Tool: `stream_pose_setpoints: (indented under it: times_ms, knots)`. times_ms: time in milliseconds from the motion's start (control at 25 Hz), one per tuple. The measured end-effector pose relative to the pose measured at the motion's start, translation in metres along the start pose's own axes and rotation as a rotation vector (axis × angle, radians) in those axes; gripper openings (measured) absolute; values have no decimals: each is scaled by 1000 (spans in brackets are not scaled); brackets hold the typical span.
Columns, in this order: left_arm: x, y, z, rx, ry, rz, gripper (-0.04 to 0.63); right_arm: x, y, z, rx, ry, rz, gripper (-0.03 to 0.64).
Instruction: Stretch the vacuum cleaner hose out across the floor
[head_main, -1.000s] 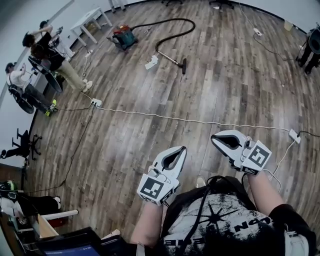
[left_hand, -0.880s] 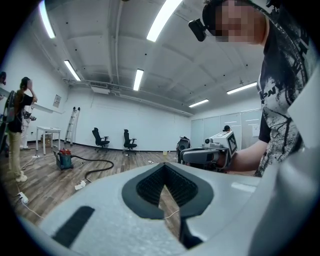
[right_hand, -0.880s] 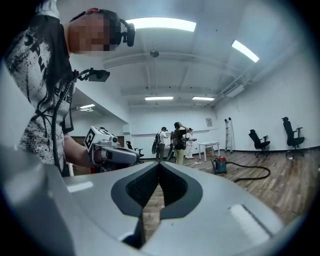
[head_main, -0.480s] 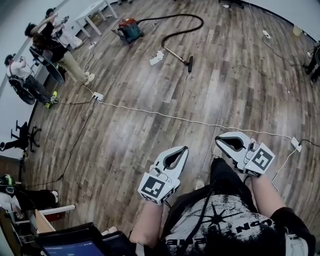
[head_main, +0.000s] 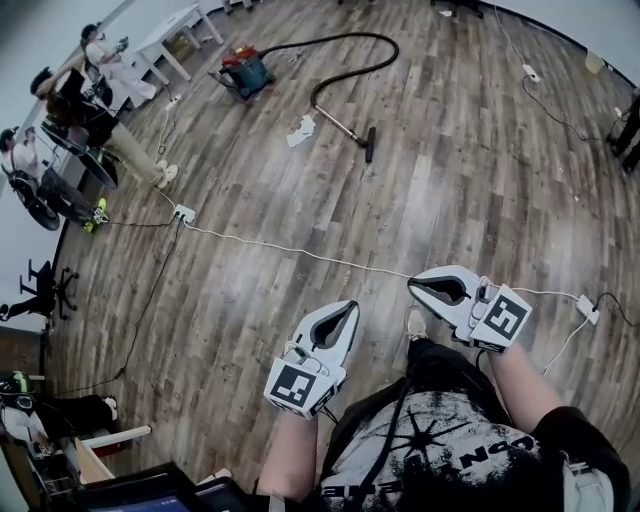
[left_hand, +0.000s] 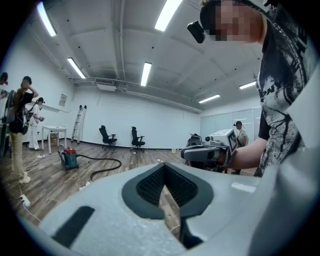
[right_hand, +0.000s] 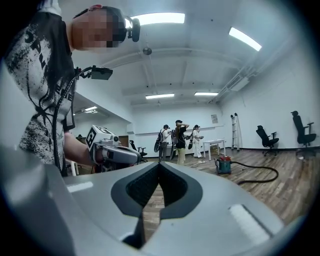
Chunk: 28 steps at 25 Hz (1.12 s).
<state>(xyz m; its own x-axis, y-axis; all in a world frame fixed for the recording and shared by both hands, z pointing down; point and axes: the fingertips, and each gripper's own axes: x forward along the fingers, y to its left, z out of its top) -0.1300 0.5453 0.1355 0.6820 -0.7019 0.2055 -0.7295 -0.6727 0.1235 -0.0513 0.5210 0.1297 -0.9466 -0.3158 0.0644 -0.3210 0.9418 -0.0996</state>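
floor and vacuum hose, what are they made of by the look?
Floor: wood-look planks, matte, with grain and board seams; solid wood or laminate, can't tell. Vacuum hose: black, probably flexible plastic, as it lies in a loose curve.

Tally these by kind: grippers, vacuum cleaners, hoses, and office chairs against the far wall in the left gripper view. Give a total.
Grippers: 2, the left gripper and the right gripper
Vacuum cleaner: 1
Hose: 1
Office chairs: 2
Total: 6
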Motion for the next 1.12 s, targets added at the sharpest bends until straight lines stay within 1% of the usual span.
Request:
stream_pose_setpoints:
  times_ms: [160, 240, 360, 400, 520, 560, 720, 880, 1000, 1120]
  knots:
    - [53, 18, 23, 3, -31, 4, 2, 0, -51, 19, -79, -44, 44, 6]
    - [76, 26, 26, 7, -10, 5, 2, -1, -76, 22, -70, -44, 48, 6]
    - [107, 37, 32, 6, 7, 9, 2, -4, -108, 21, 3, -9, 35, 6]
    - [116, 41, 35, 5, 8, 11, 2, -5, -118, 19, 6, -4, 38, 6]
    - [141, 55, 43, 10, 7, 23, 2, -3, -147, 20, -56, -37, 70, 6]
    - [148, 59, 45, 12, 5, 29, 2, -2, -156, 21, -60, -44, 76, 6]
    - [166, 69, 50, 11, -7, 47, 2, 2, -178, 13, 30, -18, 73, 6]
    - [170, 91, 60, 20, -36, 69, 2, 21, -193, 21, 15, -22, 97, 6]
    - [172, 114, 64, 3, -66, 97, 2, 42, -203, 21, -23, 6, 133, 6]
    - [174, 141, 59, -20, -76, 110, 2, 65, -214, 20, -40, 24, 153, 6]
